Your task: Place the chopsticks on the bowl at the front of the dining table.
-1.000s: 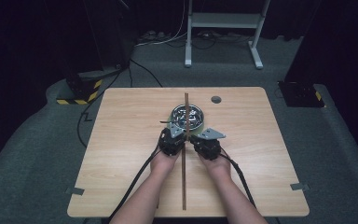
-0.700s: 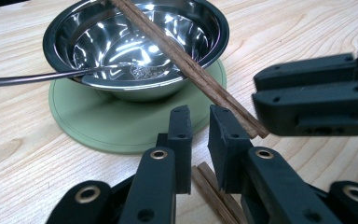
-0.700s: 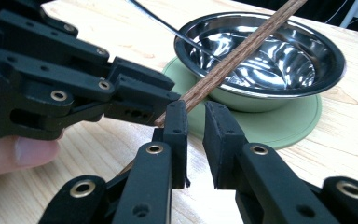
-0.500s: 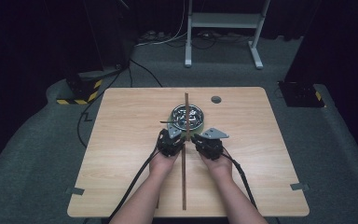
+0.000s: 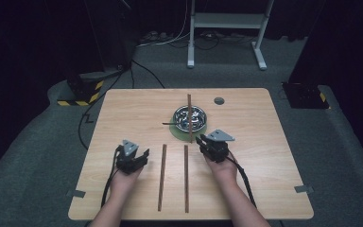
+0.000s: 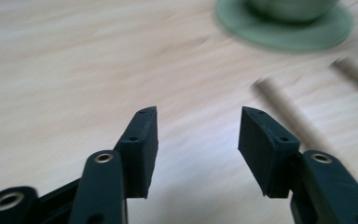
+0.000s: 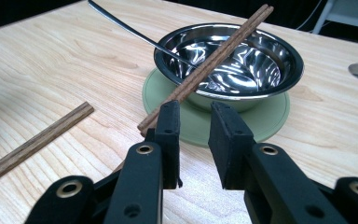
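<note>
**Both grippers empty near the bowl and the chopsticks**

The left gripper (image 5: 132, 158) rests low over the wooden table (image 5: 123, 118), held by the person's left hand (image 5: 123, 182). Its jaws are spread wide with nothing between them, as the left gripper view shows. Just to its right lies a brown chopstick (image 5: 161, 177), flat on the table and pointing away from the person. A second chopstick (image 5: 186, 178) lies parallel to the first, between it and the right gripper.

The right gripper (image 5: 212, 147) is held by the right hand (image 5: 224, 170). Its jaws are parted by a narrow gap and grip nothing. Straight ahead of its fingertips, close by, stands a steel bowl (image 7: 242, 60) on a round green mat (image 7: 265, 121). A pair of chopsticks (image 7: 209, 63) lies across the bowl's rim, tilted, their near ends coming down just beside the gripper's left jaw tip; whether they touch it I cannot tell. A thin metal utensil handle (image 7: 121, 25) sticks out of the bowl to the left of this gripper. Farther beyond the bowl, a small grey disc (image 5: 219, 100) sits in the tabletop.
</note>
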Tool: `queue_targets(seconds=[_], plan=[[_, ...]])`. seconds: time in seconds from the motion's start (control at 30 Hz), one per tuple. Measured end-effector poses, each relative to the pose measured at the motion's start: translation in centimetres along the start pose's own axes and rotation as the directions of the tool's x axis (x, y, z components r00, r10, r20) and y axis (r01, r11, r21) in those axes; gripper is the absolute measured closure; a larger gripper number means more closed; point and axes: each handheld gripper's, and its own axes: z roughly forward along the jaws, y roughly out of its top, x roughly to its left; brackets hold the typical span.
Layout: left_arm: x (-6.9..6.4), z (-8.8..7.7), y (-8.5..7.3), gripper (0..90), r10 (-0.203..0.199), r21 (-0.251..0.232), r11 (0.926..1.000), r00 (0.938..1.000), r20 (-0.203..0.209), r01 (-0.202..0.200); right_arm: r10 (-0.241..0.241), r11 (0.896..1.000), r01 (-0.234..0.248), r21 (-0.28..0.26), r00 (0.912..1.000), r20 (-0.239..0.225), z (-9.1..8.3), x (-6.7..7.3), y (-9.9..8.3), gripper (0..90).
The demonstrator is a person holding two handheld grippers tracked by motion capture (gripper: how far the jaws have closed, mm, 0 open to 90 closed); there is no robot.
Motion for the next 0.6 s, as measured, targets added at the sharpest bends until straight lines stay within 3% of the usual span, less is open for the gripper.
queue_targets(seconds=[0.07,0.1,0.23,0.3,0.43,0.6], plan=[[0.3,-0.7,-1.1,44.0,-0.016,0.015,0.9998,0.9997,0.016,0.015,0.008,1.0,-0.008,0.016,0.9998,0.015,0.0,0.3,0.0,71.2],[0.3,-0.9,-1.6,43.6,-0.005,0.025,0.9997,0.9999,0.016,0.004,0.028,0.999,-0.028,0.022,0.9996,0.007,0.0,0.4,-0.2,71.0],[-0.3,-0.8,-2.9,42.4,0.018,0.078,0.9968,0.9997,0.018,-0.02,0.03,0.999,-0.031,0.028,0.9991,0.029,-0.1,1.1,-2.0,71.3],[-0.4,-1.0,-3.0,38.7,0.036,0.069,0.9969,0.9993,0.013,-0.037,0.002,1.0,-0.002,0.024,0.9992,0.039,-0.3,1.7,-2.2,71.7],[-0.4,-0.9,-3.1,34.3,0.006,0.103,0.9946,0.9995,0.031,-0.009,-0.054,0.998,0.052,0.024,0.9966,0.062,-0.1,2.7,-2.2,75.1],[-1.0,-1.1,-3.1,34.2,0.062,0.089,0.994,0.9979,0.017,-0.064,-0.065,0.998,0.063,0.027,0.9961,0.06,0.3,3.0,-2.1,77.8]])
